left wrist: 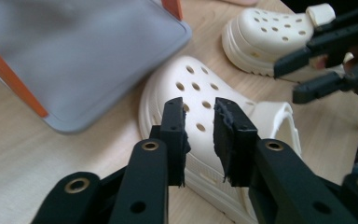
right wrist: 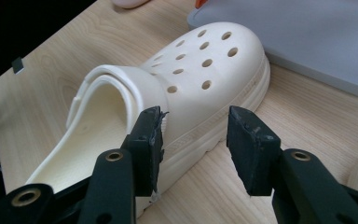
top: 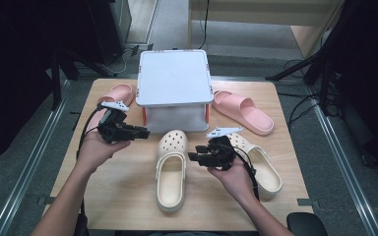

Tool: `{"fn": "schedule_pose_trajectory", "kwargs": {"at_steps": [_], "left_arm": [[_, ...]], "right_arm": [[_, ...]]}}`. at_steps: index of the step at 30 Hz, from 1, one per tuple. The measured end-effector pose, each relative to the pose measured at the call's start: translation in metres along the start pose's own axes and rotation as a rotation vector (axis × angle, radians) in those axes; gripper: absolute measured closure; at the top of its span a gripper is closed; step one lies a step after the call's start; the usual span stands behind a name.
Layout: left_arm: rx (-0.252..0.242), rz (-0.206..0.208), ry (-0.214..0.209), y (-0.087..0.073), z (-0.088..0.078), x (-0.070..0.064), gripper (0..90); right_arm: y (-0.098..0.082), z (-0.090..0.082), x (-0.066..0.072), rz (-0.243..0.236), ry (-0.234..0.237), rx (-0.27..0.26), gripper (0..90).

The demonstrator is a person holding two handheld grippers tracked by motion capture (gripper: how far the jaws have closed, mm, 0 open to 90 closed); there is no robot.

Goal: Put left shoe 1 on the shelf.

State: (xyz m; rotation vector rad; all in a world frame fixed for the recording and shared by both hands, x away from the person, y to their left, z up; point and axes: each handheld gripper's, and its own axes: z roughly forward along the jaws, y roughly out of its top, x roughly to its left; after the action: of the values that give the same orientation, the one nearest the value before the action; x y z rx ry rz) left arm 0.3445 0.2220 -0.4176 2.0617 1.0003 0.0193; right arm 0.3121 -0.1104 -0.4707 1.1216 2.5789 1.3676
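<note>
High view: the cream clog (top: pixel 171 169) lies near the tabletop's (top: pixel 123 196) front edge, in the middle, toe toward the grey box (top: pixel 174 83). The left hand-held gripper (top: pixel 140 132) and right hand-held gripper (top: pixel 193 157) hover at its two sides, so the step seems to be between grasps.

Left gripper view: the jaws stand slightly apart and empty above the clog's toe.

Right gripper view: the jaws stand wide apart and empty; next they probably must descend onto the clog's side wall.

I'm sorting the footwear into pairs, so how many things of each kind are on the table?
Cream clogs: 2
Pink slides: 2
Grey lidded box: 1
Total: 5
</note>
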Motion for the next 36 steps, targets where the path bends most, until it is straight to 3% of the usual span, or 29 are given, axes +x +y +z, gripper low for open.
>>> {"fn": "schedule_pose_trajectory", "kwargs": {"at_steps": [2, 11, 17, 29, 33, 36], "left_arm": [[-0.010, 0.004, 0.004, 0.003, -0.001, 0.001, 79.0], [-0.020, 0.028, -0.006, 0.048, -0.013, 0.008, 83.8], [-0.044, 0.051, 0.032, 0.072, -0.017, 0.014, 85.9], [-0.021, 0.050, 0.085, 0.077, -0.004, 0.031, 86.4], [-0.040, 0.049, 0.078, 0.076, 0.000, 0.036, 86.5], [-0.042, 0.053, 0.075, 0.075, 0.000, 0.037, 87.1]], "right_arm": [[0.000, -0.001, 0.001, -0.003, 0.001, -0.004, 57.0], [-0.008, -0.012, 0.020, -0.029, -0.014, -0.028, 53.9], [-0.016, -0.009, 0.032, -0.028, -0.029, -0.028, 48.3], [-0.027, -0.001, 0.041, -0.001, -0.063, -0.048, 40.1], [-0.029, 0.011, 0.044, -0.010, -0.115, -0.052, 39.8], [-0.030, 0.024, 0.043, 0.014, -0.105, -0.039, 39.8]]}}
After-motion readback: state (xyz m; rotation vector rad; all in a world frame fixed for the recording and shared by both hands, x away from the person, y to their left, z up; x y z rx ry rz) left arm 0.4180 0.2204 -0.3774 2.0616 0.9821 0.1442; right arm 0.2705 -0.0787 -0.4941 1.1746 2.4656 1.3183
